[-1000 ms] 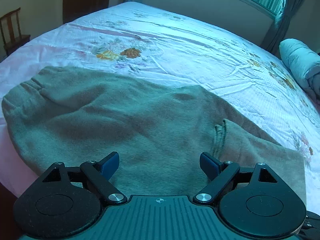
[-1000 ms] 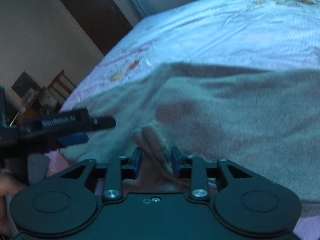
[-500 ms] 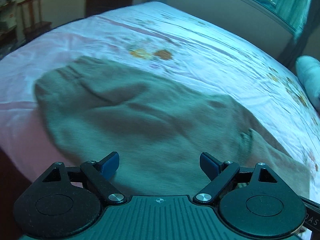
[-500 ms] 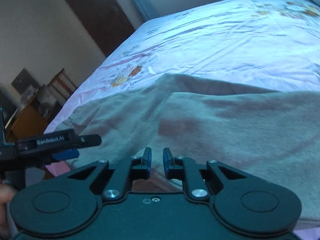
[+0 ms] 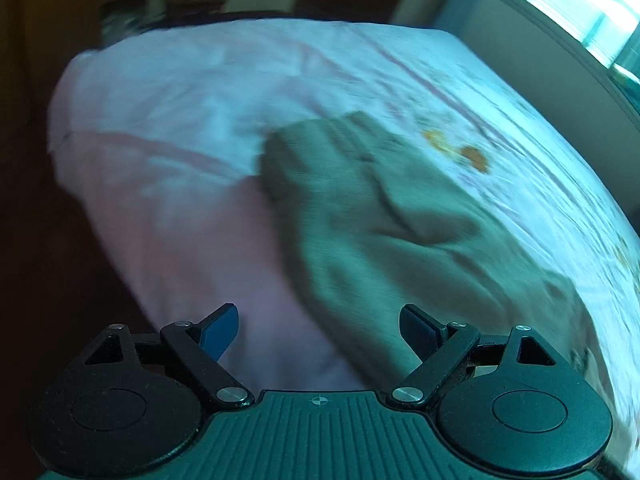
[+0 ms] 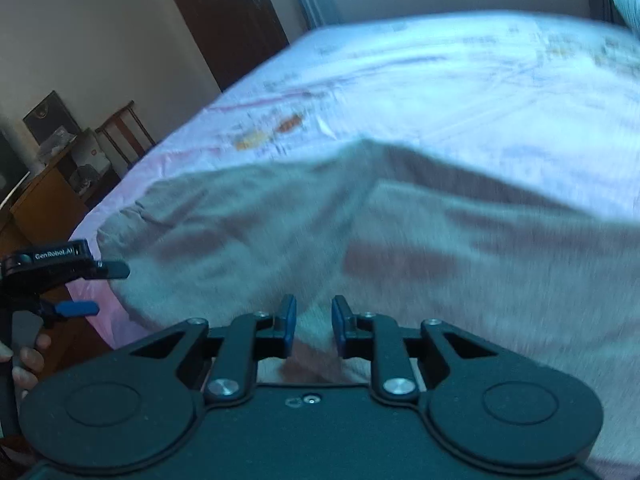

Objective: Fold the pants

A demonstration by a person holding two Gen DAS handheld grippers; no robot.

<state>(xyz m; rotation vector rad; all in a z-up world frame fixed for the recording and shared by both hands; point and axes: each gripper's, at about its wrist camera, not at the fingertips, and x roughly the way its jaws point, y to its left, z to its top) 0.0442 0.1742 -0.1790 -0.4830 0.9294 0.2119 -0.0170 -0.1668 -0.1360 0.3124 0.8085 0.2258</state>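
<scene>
Pants [image 6: 400,248] grey-beige, plain. Bed sheet [image 6: 460,92] pale pink-white with orange and yellow floral print plus thin pink stripes. Right gripper [image 6: 314,322] and left gripper [image 5: 316,328] black, blue pads. Door [image 6: 224,16] dark brown. Wall [image 6: 88,28] cream. Chair [image 6: 124,132] dark wood.

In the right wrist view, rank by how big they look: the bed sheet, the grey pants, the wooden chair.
1. Grey pants and bed sheet: alike in apparent area; the pants lie nearer the camera, so unranked.
2. Wooden chair, smallest and farthest.
</scene>
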